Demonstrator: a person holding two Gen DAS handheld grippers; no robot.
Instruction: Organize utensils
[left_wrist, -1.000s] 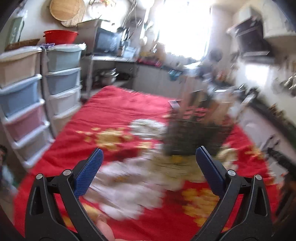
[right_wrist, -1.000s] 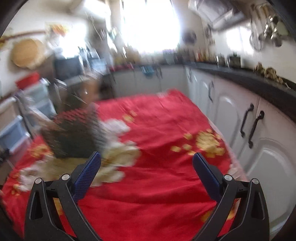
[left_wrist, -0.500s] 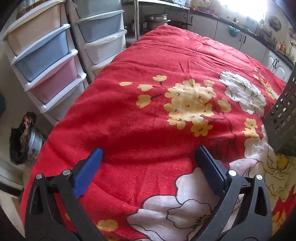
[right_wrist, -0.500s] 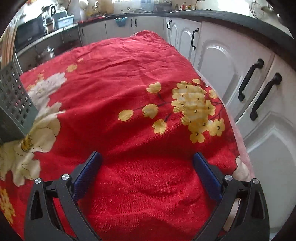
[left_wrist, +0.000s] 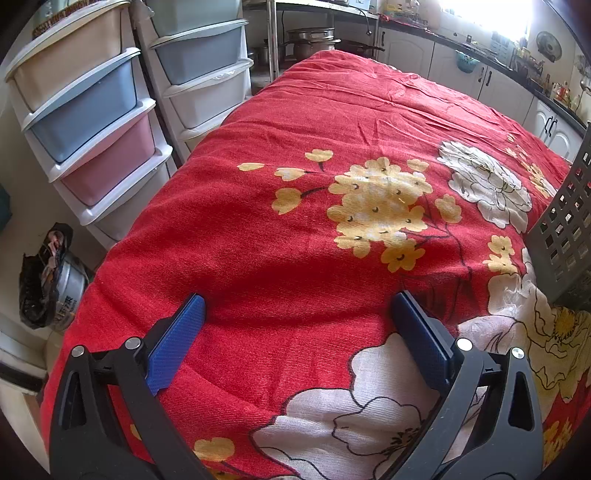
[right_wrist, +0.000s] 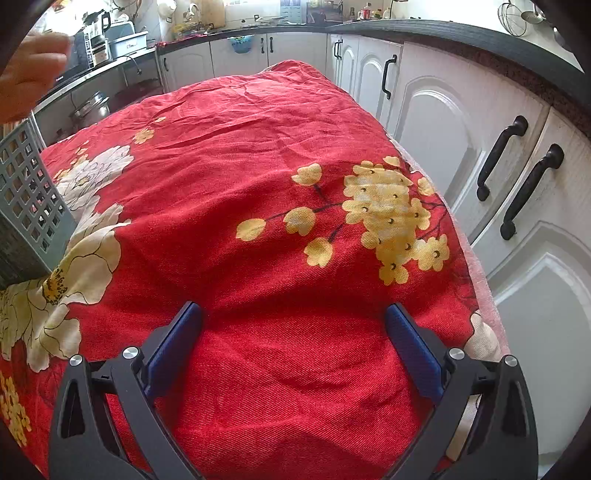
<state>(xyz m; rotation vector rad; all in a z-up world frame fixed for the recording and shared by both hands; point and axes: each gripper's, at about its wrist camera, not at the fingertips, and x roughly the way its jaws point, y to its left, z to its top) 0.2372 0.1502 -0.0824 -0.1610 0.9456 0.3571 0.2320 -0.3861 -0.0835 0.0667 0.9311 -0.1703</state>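
Note:
A grey perforated basket (left_wrist: 565, 229) stands on the red flowered cloth (left_wrist: 332, 240) at the right edge of the left wrist view; it also shows at the left edge of the right wrist view (right_wrist: 26, 206). No utensils are in view. My left gripper (left_wrist: 297, 332) is open and empty, low over the cloth left of the basket. My right gripper (right_wrist: 293, 338) is open and empty, low over the cloth (right_wrist: 277, 206) right of the basket.
Plastic drawer towers (left_wrist: 92, 110) stand left of the table. A pot in a black bag (left_wrist: 51, 277) sits on the floor. White cabinets with black handles (right_wrist: 517, 177) run close along the table's right edge. A bare hand (right_wrist: 26, 74) shows at upper left.
Both grippers tilted down from facing the room to facing the cloth, then settled slightly closer. The basket slid from the middle to the edges of both views. A hand appeared at upper left.

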